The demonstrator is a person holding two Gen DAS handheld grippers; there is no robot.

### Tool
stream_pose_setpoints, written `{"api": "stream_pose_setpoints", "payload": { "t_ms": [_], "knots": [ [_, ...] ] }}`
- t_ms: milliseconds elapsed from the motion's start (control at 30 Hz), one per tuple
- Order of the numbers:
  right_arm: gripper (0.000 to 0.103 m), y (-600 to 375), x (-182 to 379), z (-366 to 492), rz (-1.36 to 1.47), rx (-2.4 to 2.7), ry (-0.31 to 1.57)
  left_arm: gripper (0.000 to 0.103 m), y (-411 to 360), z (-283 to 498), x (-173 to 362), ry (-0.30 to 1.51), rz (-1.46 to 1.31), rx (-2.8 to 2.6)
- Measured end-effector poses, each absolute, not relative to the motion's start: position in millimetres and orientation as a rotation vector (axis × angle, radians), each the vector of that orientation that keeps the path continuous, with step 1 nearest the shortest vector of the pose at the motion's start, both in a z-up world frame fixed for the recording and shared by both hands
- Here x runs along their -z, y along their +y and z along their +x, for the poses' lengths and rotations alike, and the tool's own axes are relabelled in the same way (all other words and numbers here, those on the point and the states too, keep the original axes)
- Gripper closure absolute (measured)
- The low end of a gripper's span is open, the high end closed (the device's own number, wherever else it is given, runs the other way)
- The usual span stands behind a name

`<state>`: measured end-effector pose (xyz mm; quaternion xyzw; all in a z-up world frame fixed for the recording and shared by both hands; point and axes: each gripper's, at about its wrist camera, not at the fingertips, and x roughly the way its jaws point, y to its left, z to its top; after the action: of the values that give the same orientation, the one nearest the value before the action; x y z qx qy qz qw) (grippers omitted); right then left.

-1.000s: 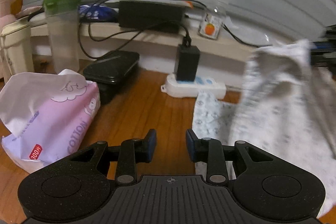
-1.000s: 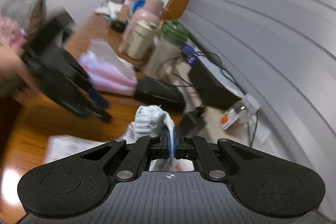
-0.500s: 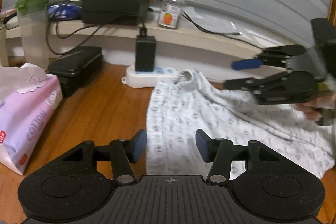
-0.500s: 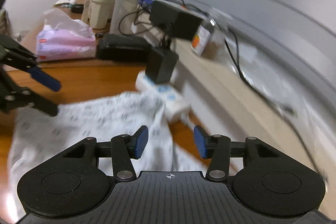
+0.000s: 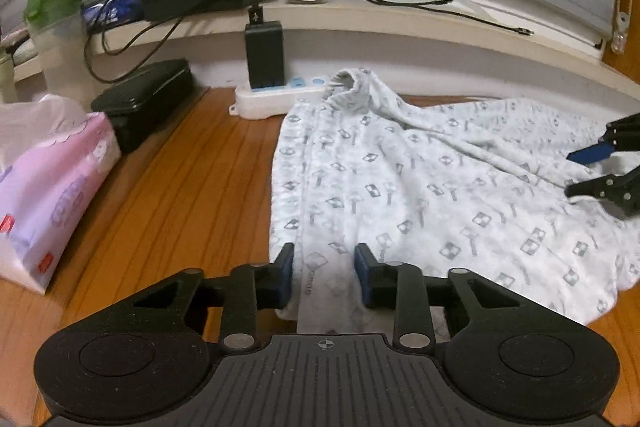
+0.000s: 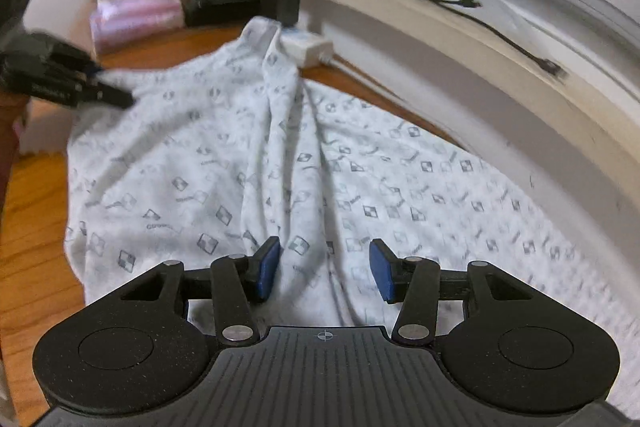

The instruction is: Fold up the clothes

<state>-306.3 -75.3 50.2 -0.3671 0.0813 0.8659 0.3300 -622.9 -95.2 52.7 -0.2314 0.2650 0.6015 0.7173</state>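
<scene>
Garment (image 5: 420, 187) lies spread and rumpled on the desk (image 5: 180, 195). Left gripper (image 5: 323, 275) fingers are closing over its near edge, not yet pinching. Right gripper (image 6: 323, 269) fingers are spread over cloth. Step: regrasp; next needs firm edge pinches.

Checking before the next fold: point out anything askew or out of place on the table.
The white patterned garment lies rumpled rather than flat, with ridges across it, and its far bunched end rests against the white power strip. Nothing looks spilled or damaged.
</scene>
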Motion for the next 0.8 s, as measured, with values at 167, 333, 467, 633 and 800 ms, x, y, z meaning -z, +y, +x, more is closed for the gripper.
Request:
{"api": "stream_pose_setpoints", "payload": {
  "t_ms": [167, 333, 467, 633, 800],
  "knots": [
    [0.053, -84.4, -42.1, -289.8, -0.865, -2.319, 0.238, 0.071, -118.6, -626.3, -54.0, 0.6, -0.514, -1.311],
    [0.052, -80.0, -35.8, -282.5, -0.786, -2.35, 0.298, 0.067, -100.8, -619.2, -69.1, 0.614, -0.46, -1.35],
    [0.052, -81.7, -35.9, -281.8, -0.773, -2.351, 0.292, 0.042, -59.3, -610.1, -82.5, 0.594, -0.409, -1.352],
    [0.053, -87.4, -36.2, -281.4, -0.753, -2.346, 0.256, 0.041, -0.6, -598.9, -77.9, 0.608, -0.394, -1.344],
    [0.054, -86.2, -40.0, -275.4, -0.71, -2.347, 0.274, 0.093, 24.2, -601.5, -70.4, 0.605, -0.426, -1.331]
  ]
}}
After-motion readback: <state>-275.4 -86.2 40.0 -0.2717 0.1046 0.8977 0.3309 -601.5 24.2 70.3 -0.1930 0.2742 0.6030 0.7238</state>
